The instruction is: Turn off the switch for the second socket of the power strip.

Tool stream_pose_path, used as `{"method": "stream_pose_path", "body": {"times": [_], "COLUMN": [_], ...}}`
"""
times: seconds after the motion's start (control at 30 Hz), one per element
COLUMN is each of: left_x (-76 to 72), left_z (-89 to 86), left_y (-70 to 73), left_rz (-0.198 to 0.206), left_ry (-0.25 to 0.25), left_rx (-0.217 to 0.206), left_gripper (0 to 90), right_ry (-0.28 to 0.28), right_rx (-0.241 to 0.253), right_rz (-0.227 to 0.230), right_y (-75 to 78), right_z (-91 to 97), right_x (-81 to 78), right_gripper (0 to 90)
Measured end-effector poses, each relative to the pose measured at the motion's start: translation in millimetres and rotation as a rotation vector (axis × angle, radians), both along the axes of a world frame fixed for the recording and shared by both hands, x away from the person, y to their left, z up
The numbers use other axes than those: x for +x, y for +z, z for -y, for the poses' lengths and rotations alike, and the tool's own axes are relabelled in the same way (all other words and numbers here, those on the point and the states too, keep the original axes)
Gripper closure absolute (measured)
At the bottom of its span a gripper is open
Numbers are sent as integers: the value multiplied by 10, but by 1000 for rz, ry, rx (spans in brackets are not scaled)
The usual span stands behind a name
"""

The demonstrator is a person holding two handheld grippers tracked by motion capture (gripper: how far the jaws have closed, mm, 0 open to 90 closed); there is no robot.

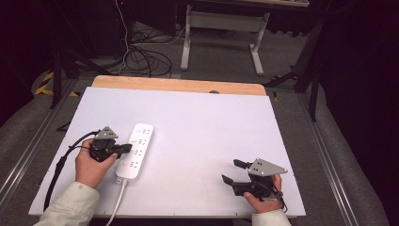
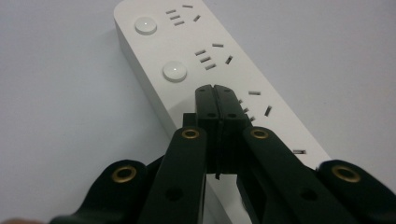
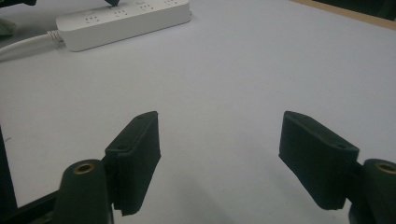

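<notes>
1. Power strip (image 1: 135, 151) lies flat on the desk (image 1: 211, 141), left of centre, cord (image 1: 117, 200) trailing toward the near edge.
2. Left claw (image 2: 217, 95) pressed together, empty, tip over the strip beside a round button (image 2: 174, 71) (probably touching the top face; contact unclear).
3. Right claw (image 3: 219, 154) spread wide, empty, resting well apart near the desk's right front.
4. Handling, judged: rigid plastic shell, light, smooth and likely slippery; cord stiffish, will drag. Best hold across the narrow width, mid-length.
5. Open room: bare surface to the right and beyond; left edge is near.
</notes>
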State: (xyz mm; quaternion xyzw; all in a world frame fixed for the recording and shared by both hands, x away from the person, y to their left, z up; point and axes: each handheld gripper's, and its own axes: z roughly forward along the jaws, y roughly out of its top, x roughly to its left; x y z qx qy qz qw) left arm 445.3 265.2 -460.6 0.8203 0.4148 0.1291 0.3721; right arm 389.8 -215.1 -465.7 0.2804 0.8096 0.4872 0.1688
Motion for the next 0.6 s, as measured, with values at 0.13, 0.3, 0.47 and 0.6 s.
{"method": "stream_pose_path", "body": {"times": [0.13, 0.3, 0.47, 0.6], "left_x": [-7, -8, -14, -9], "left_z": [7, 13, 32, 28], "left_y": [-8, -17, -25, -28], "left_rz": [11, 19, 15, 16], "left_ry": [3, 1, 10, 5], "left_rx": [6, 15, 21, 26], "left_gripper": [899, 900, 900, 900], "right_ry": [1, 1, 0, 0], "right_rx": [5, 7, 9, 9], "right_rz": [-2, -3, -5, -5], "right_y": [-2, -1, -1, -1], "right_z": [4, 6, 8, 9], "right_x": [3, 2, 2, 1], "right_gripper": [295, 295, 295, 295]}}
